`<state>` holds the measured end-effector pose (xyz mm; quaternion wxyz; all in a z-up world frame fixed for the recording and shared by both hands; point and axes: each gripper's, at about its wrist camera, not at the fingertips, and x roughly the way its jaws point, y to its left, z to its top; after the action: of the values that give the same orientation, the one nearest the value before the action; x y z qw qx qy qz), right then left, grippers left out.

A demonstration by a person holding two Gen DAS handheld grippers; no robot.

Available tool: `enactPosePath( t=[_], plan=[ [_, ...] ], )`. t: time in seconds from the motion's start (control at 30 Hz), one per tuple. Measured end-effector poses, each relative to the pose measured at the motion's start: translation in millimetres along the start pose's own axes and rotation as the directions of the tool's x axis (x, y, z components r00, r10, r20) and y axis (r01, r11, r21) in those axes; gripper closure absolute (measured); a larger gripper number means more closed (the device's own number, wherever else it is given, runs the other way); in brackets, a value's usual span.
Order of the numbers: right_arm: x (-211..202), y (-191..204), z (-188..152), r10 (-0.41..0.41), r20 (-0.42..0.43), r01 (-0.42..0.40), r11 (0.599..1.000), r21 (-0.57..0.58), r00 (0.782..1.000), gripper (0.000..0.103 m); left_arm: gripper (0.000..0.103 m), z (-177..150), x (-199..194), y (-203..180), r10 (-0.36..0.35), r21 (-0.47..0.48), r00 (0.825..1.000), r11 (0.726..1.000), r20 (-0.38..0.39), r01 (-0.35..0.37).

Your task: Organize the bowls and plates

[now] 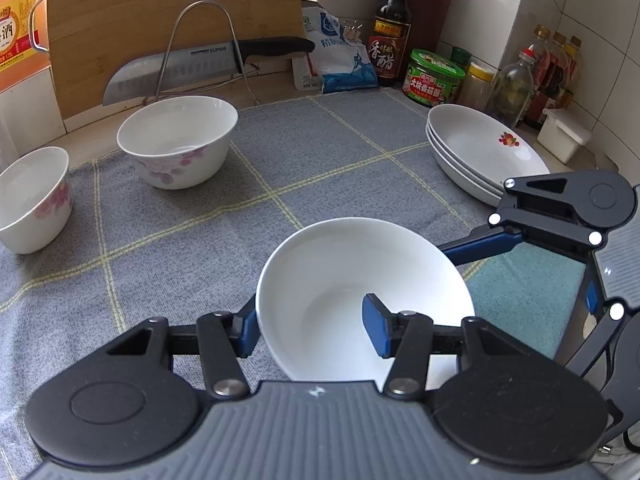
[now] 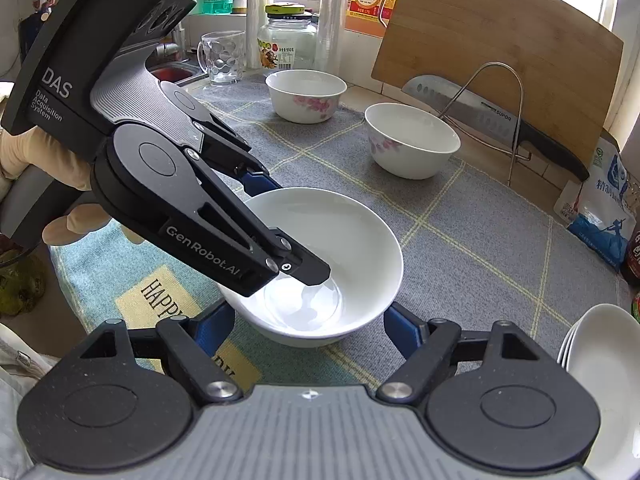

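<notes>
A plain white bowl (image 1: 352,264) (image 2: 352,232) sits low over the grey checked cloth (image 1: 320,152). My left gripper (image 1: 312,320) (image 2: 288,226) is shut on the bowl's wall, one finger inside and one outside. My right gripper (image 2: 308,328) stands open, its blue fingers (image 1: 480,246) flanking the bowl's lower part with a small gap on the right. Two pink-flowered bowls (image 1: 176,140) (image 1: 32,200) stand apart at the far left of the cloth, also seen from the right wrist (image 2: 412,140) (image 2: 306,94). A stack of white plates (image 1: 480,152) (image 2: 604,352) lies at the right.
A large knife (image 1: 180,68) rests in a wire rack against a wooden cutting board (image 1: 160,8). Sauce bottles (image 1: 394,28), a green jar (image 1: 434,76) and a white box (image 1: 564,134) line the tiled corner. A glass mug (image 2: 222,58) stands by the sink. A gloved hand (image 2: 24,160) holds the left gripper.
</notes>
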<state>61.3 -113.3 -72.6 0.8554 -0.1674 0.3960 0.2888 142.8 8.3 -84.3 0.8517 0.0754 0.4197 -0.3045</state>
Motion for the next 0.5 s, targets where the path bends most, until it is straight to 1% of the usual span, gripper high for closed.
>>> enactPosePath(
  t=[0.3, 0.4, 0.47, 0.5],
  plan=[
    [-1.4, -5.1, -2.5, 0.015, -0.001, -0.015, 1.000, 0.022, 1.000, 0.018, 0.050, 1.7, 2.0, -3.8, -0.001, -0.001, 1.000, 1.000, 0.005, 0.001],
    [-2.2, -5.6, -2.2, 0.031, 0.001, -0.031, 0.999, 0.027, 1.000, 0.017, 0.042, 1.3, 2.8, -5.2, -0.008, -0.001, 1.000, 1.000, 0.004, 0.008],
    [-2.3, -5.1, -2.6, 0.034, -0.002, -0.034, 0.999, 0.021, 0.999, 0.017, 0.040, 1.6, 2.6, -6.1, -0.005, 0.006, 1.000, 1.000, 0.009, 0.005],
    [-2.2, -4.9, -2.9, 0.031, -0.002, -0.031, 0.999, 0.016, 1.000, 0.015, 0.032, 2.2, 1.7, -6.1, -0.003, 0.009, 1.000, 1.000, 0.013, 0.003]
  ],
)
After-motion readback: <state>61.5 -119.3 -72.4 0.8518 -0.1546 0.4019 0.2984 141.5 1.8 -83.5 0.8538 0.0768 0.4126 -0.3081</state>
